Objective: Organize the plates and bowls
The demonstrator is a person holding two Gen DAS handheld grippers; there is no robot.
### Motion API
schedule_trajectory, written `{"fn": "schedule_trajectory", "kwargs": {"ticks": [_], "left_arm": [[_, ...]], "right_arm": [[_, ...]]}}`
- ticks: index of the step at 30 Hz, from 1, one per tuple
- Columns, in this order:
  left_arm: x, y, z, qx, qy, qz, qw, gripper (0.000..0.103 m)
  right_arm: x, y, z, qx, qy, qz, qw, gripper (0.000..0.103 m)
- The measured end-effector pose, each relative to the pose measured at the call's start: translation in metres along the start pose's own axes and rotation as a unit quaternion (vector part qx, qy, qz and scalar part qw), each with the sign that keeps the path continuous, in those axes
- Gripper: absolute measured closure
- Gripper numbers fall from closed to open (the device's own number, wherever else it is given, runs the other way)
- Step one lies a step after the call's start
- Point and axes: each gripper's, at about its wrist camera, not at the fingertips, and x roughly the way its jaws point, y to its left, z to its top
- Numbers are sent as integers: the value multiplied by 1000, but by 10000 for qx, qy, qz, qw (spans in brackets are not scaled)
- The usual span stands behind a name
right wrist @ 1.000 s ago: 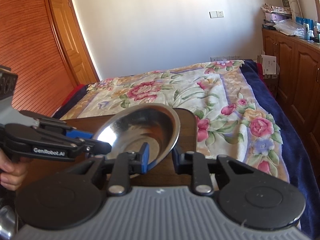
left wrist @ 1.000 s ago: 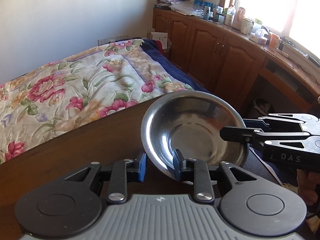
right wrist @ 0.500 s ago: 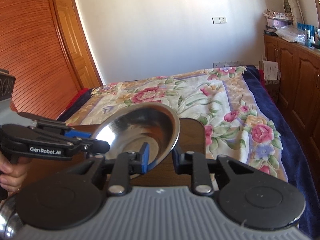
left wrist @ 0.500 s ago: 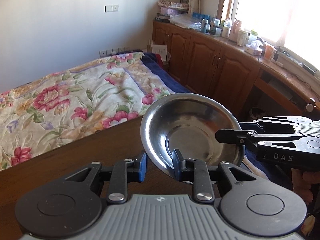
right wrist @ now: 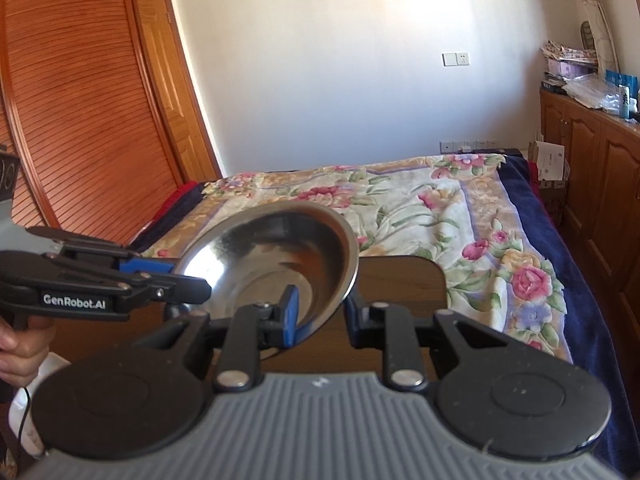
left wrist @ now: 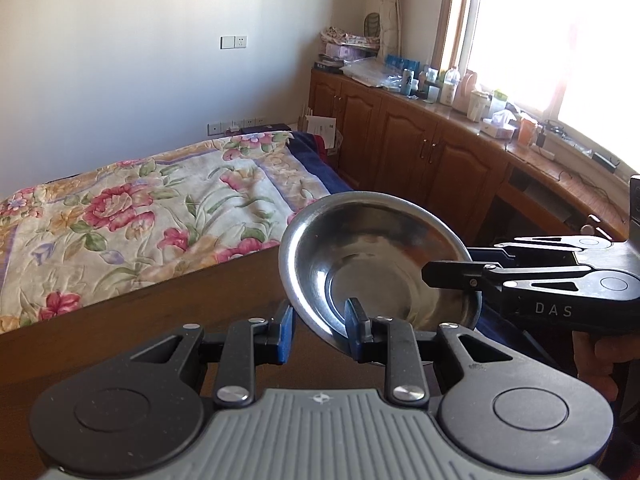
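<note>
Both tongs, left gripper point(left wrist: 320, 330) and right gripper point(right wrist: 322, 314), pinch opposite rims of one steel bowl point(left wrist: 376, 264) held tilted above the near table point(left wrist: 140, 320); not yet put away, other dishes unseen.

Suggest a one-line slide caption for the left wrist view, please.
Left gripper and right gripper both clamp the rim of a tilted steel bowl above a wooden table, floral bedspread behind.

Floral bedspread point(left wrist: 132, 216), wooden cabinets point(left wrist: 420, 152), louvred door point(right wrist: 80, 112), perhaps bottles point(left wrist: 448, 86)
</note>
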Motion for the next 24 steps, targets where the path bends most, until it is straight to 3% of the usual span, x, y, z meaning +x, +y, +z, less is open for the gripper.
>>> {"fn": "schedule_trajectory", "kwargs": {"ticks": [24], "left_arm": [[-82,14,-66,24,-185,-70,9998,75]], "right_arm": [[-43,77,-33,-185,157,144,9996,77]]}}
